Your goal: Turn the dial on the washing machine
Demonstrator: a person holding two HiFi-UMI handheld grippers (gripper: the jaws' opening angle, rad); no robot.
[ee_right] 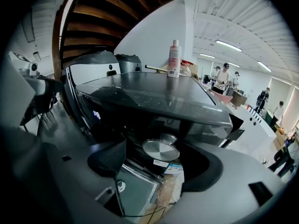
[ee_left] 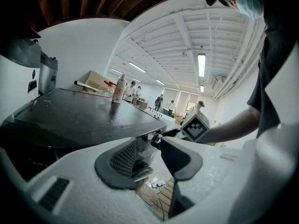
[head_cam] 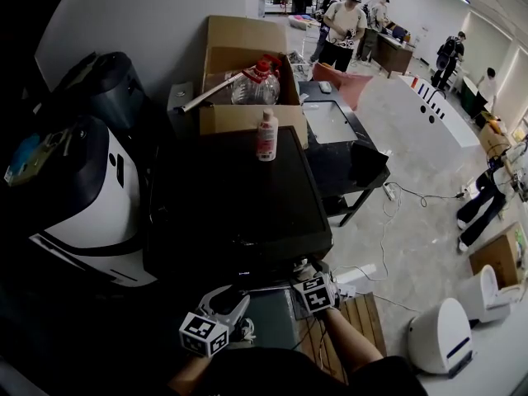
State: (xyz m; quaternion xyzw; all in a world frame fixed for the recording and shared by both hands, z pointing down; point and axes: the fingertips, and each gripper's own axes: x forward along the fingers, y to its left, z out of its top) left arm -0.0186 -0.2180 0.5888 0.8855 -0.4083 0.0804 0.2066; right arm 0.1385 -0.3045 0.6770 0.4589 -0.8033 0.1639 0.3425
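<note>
The black washing machine fills the middle of the head view, and its front edge faces me. Its round silver dial sits on the front panel under the lid. My right gripper is open. The dial lies between its two dark pads with a gap on each side, and the pads do not touch it. From the head camera the right gripper is at the machine's lower front edge. My left gripper hangs just to its left, open and holding nothing. It looks toward the right gripper's marker cube.
A pink-and-white bottle stands at the far edge of the machine's lid. Behind it is a cardboard box with bottles. A white appliance stands at the left. A wooden pallet and cables lie on the floor at the right. Several people stand far back.
</note>
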